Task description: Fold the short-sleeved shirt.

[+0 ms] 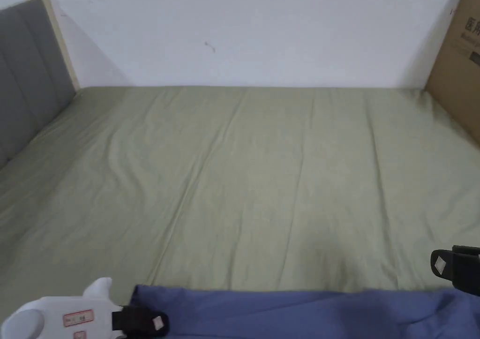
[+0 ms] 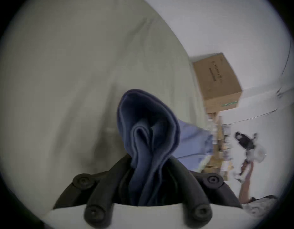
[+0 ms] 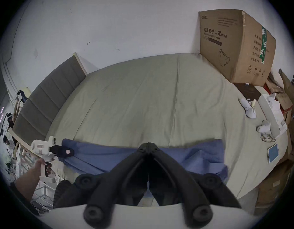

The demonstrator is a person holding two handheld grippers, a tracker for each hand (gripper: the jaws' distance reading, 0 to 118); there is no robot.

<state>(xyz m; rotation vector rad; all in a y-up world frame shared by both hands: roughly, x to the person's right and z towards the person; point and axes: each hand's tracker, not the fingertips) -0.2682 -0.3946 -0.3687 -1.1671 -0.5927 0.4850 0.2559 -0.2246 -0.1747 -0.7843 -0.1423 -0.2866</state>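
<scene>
The blue shirt [image 1: 300,312] is being held bunched in the left gripper [image 2: 148,171] at the bed's [image 1: 262,176] near edge, the right gripper's [image 3: 148,145] tips meeting with nothing visibly between them, folding seemingly barely begun.

Premises: a bedroom used for storage. Evidence: green-sheeted bed [image 1: 262,166], grey padded headboard [image 1: 28,72] upper left, large brown cardboard box [image 3: 235,47] upper right.

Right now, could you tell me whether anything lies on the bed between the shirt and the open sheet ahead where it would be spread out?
Nothing visible does. The shirt hangs at the bed's near edge, pinched by the left gripper, and the green sheet beyond it is bare. The cardboard box and small items sit off to the right side.
</scene>
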